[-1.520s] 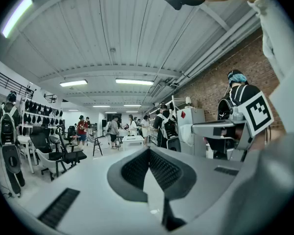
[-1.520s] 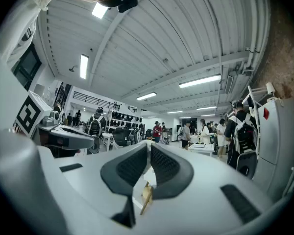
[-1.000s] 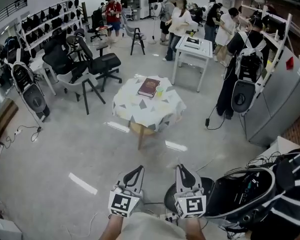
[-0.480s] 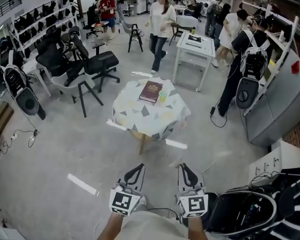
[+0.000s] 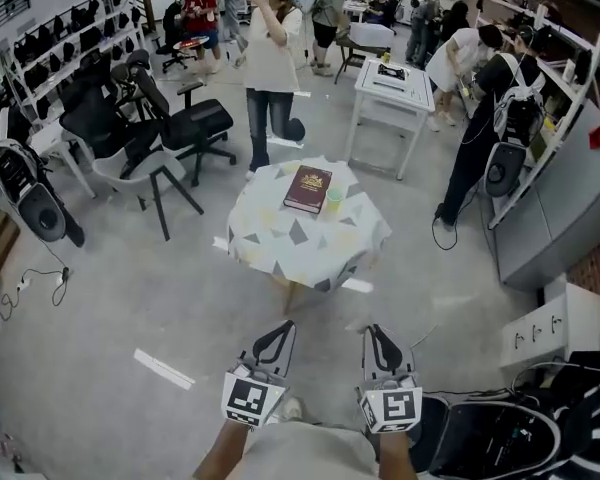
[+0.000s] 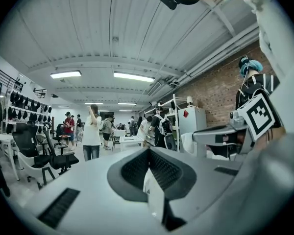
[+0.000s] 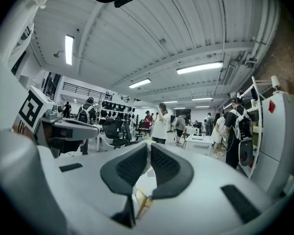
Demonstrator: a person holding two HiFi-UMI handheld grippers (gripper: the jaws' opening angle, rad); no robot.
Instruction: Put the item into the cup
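A round table (image 5: 280,253) under a white cloth with grey triangles stands some way ahead on the floor. On it lie a dark red book (image 5: 308,189) and, just right of the book, a small pale green cup (image 5: 334,200). My left gripper (image 5: 280,330) and right gripper (image 5: 372,334) are held low and close to my body, well short of the table. Both are shut with nothing between the jaws. In the left gripper view the left gripper (image 6: 148,153) points level across the room. The right gripper (image 7: 149,148) does the same in the right gripper view.
A person in a white top (image 5: 271,58) stands just behind the table. Black office chairs (image 5: 175,123) are at the left and a white table (image 5: 392,88) stands behind. A grey cabinet (image 5: 560,208) is at the right, a black bag (image 5: 500,438) by my feet. Several people stand farther back.
The table has come nearer and more central in the head view. The person in the white top has walked from the back toward the table. Both grippers stay shut, low in front.
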